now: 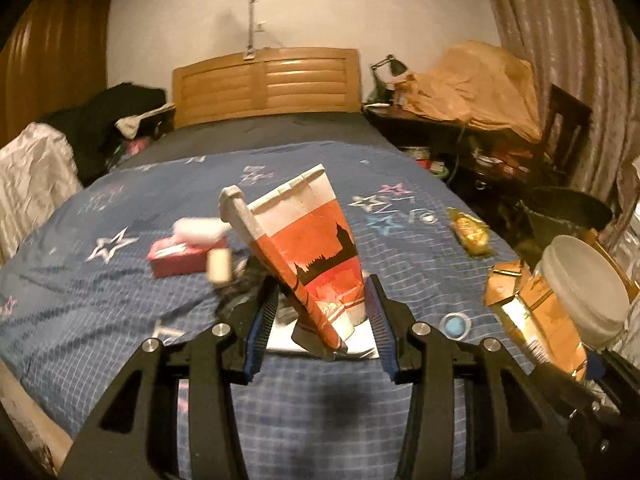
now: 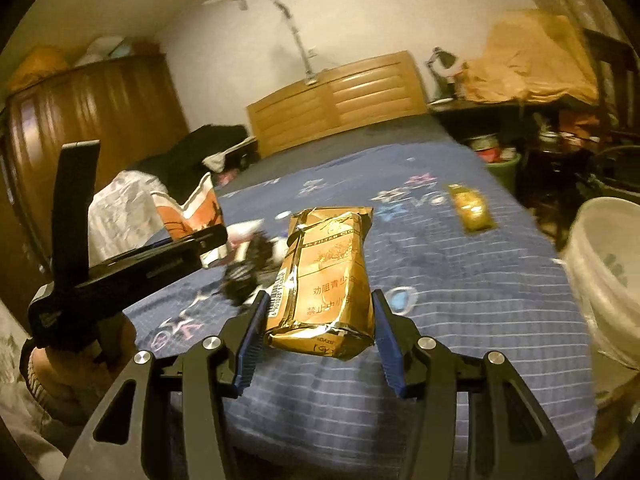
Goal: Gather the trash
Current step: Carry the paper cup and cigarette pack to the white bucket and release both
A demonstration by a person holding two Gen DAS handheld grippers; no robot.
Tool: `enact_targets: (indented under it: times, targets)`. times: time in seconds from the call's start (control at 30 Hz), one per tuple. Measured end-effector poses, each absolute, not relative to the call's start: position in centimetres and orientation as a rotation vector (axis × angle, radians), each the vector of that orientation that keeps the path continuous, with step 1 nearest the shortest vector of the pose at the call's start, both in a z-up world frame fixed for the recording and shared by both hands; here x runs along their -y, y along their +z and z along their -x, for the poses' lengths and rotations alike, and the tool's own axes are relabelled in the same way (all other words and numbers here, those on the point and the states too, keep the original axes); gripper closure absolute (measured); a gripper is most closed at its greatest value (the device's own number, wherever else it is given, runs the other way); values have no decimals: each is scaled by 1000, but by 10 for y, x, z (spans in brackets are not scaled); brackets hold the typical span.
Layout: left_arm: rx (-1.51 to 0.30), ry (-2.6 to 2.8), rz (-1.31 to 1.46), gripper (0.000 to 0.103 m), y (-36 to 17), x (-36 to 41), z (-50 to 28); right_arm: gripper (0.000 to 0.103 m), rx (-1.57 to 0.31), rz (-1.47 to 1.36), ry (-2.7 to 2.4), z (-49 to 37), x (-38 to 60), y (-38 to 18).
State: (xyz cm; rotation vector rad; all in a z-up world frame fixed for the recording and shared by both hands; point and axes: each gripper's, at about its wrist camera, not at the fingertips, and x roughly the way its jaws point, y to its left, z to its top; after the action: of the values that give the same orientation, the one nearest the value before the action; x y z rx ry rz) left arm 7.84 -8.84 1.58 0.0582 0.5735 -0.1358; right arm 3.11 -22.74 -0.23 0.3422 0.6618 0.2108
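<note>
In the left wrist view my left gripper [image 1: 322, 316] is shut on a flattened orange-and-white carton [image 1: 308, 248], which stands tilted above the bed. In the right wrist view my right gripper [image 2: 320, 336] is shut on a crumpled gold cigarette pack [image 2: 324, 280]. That pack [image 1: 532, 320] also shows at the right of the left wrist view, next to a white bucket [image 1: 584, 288]. The left gripper [image 2: 204, 232] with the carton [image 2: 200, 208] shows at the left of the right wrist view, held by a hand. The bucket [image 2: 600, 280] stands right of the bed.
On the blue star-print bedspread [image 1: 120, 300] lie a red tissue box [image 1: 180, 258], a small cork-like cylinder [image 1: 218, 266], a black crumpled item [image 2: 248, 268] and a yellow wrapper [image 2: 472, 208]. A cluttered desk [image 1: 460, 120] stands to the right, piled clothes [image 1: 100, 120] to the left.
</note>
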Motion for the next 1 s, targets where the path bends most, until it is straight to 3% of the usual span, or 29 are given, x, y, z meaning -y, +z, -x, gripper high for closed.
enact_targets:
  times: [1.0]
  targets:
    - [-550,-614,-275,59,15,392,-123,51,-570,-324,-433,36,543,10]
